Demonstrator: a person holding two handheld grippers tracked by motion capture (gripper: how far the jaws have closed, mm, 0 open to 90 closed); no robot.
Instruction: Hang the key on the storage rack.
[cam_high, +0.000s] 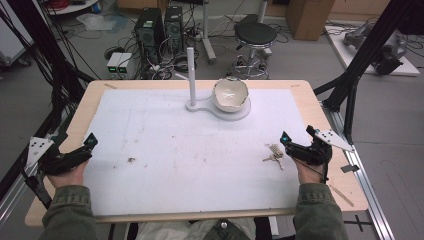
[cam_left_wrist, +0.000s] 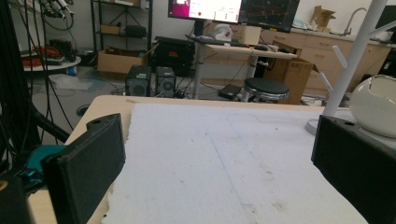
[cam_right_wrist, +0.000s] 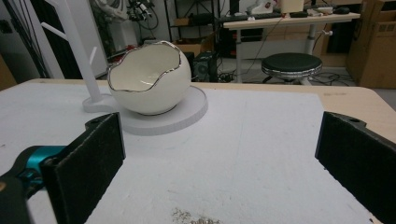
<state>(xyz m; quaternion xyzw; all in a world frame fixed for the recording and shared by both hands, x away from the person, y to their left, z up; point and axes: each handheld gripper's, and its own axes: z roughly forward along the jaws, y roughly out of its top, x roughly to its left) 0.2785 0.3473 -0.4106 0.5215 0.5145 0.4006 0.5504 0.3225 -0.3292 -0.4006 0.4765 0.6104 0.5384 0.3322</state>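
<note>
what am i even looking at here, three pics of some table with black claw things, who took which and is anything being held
A person sits at a table covered by a white mat and holds a hand-worked gripper in each hand; there is no robot arm.

The high view comes from a fixed camera above, looking forward and down. The left gripper is at the mat's left edge, the right gripper at its right.

The other two pictures come from cameras riding on the grippers, so each looks along its own two black jaws.

On the mat lie a bunch of keys just beside the right gripper, a small brown scrap, and at the far side a white stand with an upright post carrying an egg-shaped bowl.

Both grippers stand open with nothing between their jaws, so nothing is held.
</note>
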